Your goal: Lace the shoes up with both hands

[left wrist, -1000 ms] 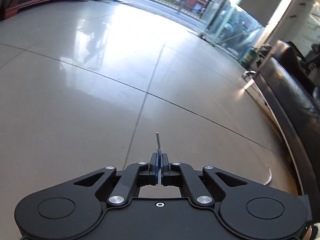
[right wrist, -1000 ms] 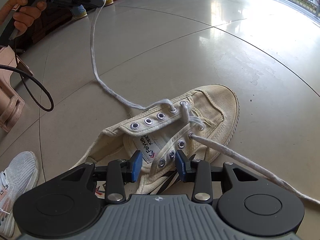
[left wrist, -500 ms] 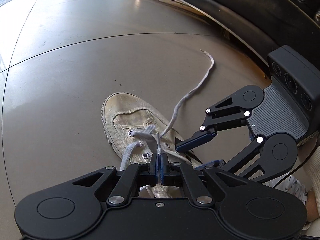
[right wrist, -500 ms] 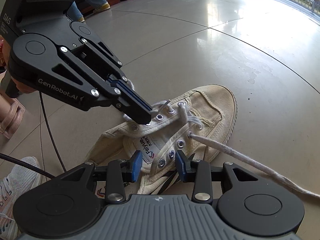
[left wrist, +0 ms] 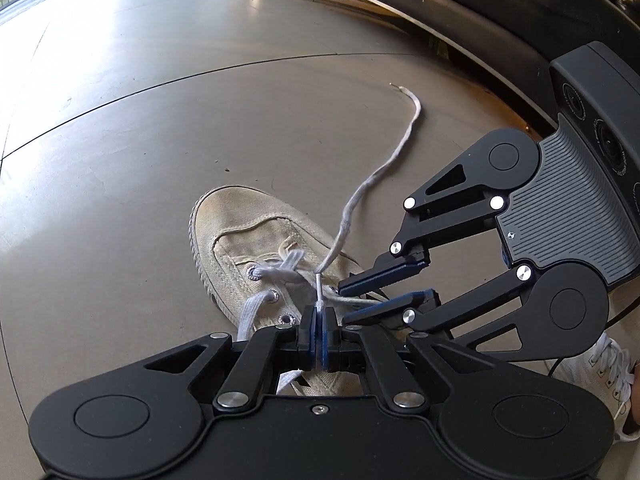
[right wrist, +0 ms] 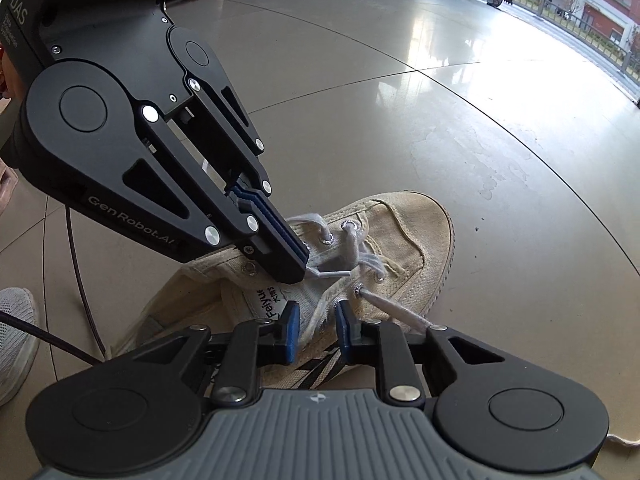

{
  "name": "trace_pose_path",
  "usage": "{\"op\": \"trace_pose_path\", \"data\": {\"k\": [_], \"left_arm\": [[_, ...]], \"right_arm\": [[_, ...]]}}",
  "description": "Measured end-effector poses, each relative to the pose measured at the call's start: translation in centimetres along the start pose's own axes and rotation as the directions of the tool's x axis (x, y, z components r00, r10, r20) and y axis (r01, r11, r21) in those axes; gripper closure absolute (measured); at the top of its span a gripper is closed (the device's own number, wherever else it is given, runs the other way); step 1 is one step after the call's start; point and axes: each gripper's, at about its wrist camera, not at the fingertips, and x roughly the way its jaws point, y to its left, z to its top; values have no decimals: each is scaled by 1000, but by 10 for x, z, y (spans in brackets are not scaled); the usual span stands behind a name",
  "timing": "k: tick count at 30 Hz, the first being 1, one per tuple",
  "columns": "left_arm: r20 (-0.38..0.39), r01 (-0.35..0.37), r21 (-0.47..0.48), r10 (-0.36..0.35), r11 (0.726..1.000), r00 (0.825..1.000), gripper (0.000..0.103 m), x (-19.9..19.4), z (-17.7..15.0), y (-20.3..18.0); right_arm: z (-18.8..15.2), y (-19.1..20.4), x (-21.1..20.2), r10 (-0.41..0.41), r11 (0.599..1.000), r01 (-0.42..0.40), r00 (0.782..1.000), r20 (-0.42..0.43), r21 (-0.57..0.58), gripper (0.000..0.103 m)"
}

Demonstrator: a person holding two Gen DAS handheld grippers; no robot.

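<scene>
Lying toe away from both grippers, shoe [right wrist: 384,248], left gripper [left wrist: 319,320] pinching lace tip [left wrist: 319,286], right gripper [right wrist: 316,330] closing, nothing gripped.

Daylight glares off the floor [right wrist: 460,60]; fisheye edges bend, perhaps overexposed.

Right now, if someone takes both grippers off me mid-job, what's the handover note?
Left gripper: shut on the lace tip, held over the shoe.
Right gripper: open, jaws have just been closing; a lace strand runs through the gap, not pinched.
Free lace end: lies on the floor beyond the toe.
Done: eyelet rows nearest the toe are laced.
Left: probably thread the held tip into the next empty eyelet, then the upper rows.
</scene>
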Motion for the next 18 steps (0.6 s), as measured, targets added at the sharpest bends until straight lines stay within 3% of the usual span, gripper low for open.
{"op": "trace_pose_path", "data": {"k": [5, 11, 18], "left_arm": [[-17, -22, 89, 23, 996, 1000, 103, -1, -4, -7], [-27, -26, 204, 32, 979, 999, 103, 7, -4, -18], [-21, 3, 203, 1, 979, 1000, 103, 8, -5, -11]], "right_arm": [[0, -14, 0, 29, 994, -28, 1000, -5, 104, 96], [-13, -47, 1, 120, 939, -112, 993, -3, 325, 97], [-17, -59, 4, 157, 908, -148, 988, 7, 393, 97]]}}
